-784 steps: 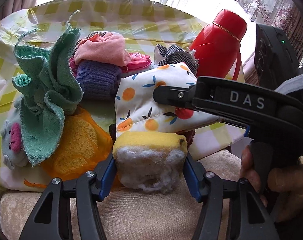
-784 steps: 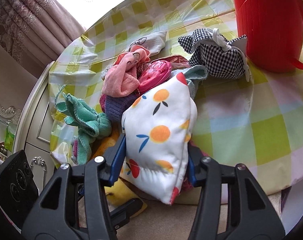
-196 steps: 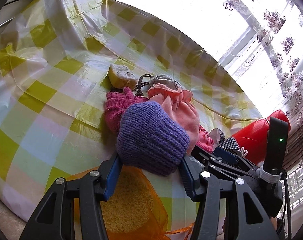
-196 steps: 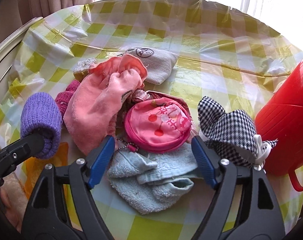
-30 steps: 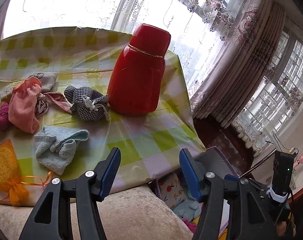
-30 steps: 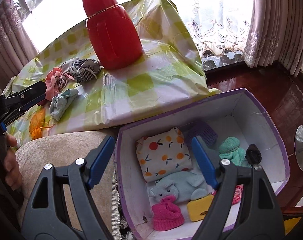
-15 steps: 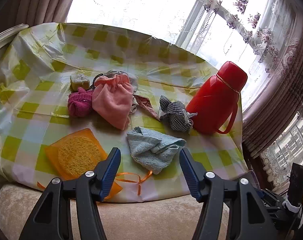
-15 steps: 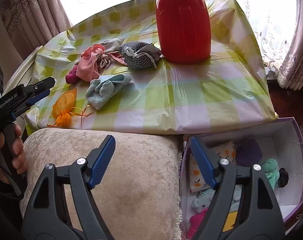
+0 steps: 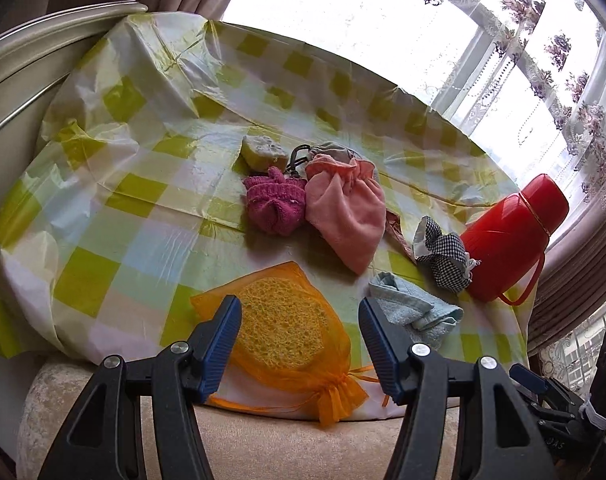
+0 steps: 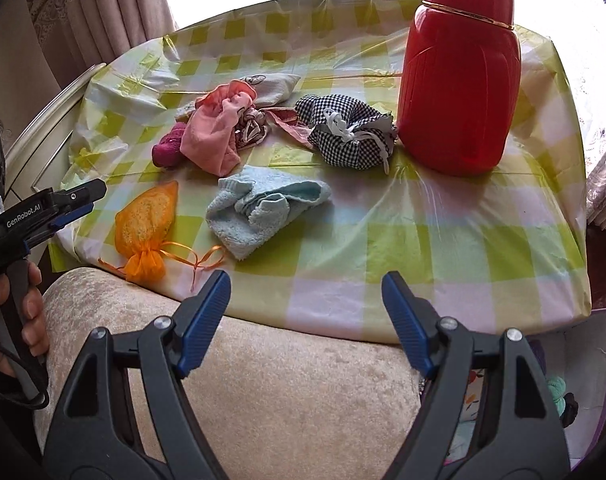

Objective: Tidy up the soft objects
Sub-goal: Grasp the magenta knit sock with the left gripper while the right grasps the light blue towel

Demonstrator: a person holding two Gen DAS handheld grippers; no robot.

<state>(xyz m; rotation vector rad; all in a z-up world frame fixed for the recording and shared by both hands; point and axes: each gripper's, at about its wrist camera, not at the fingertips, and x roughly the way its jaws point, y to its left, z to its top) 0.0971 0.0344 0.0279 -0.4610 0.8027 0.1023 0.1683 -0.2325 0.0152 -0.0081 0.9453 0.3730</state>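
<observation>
My left gripper [image 9: 299,340] is open, its jaws on either side of a yellow sponge in an orange mesh bag [image 9: 287,332] at the table's near edge; the bag also shows in the right wrist view [image 10: 147,220]. Beyond lie a magenta knit piece [image 9: 273,204], a pink cloth [image 9: 347,216], a light blue towel [image 9: 415,312], a checked pouch [image 9: 443,256] and a small sponge [image 9: 263,152]. My right gripper [image 10: 305,320] is open and empty above the beige cushion [image 10: 283,392], short of the towel [image 10: 263,204].
A red flask [image 10: 459,68] stands at the table's right, next to the checked pouch [image 10: 347,136]. The checked plastic tablecloth [image 9: 103,216] covers the table. A purple-edged box [image 10: 575,392] holding soft items sits low at the right. A curved headboard [image 9: 43,52] is at the left.
My left gripper has moved forward and left, now straddling the orange sponge bag. My right gripper has swung up from the box toward the table, closer to the blue towel.
</observation>
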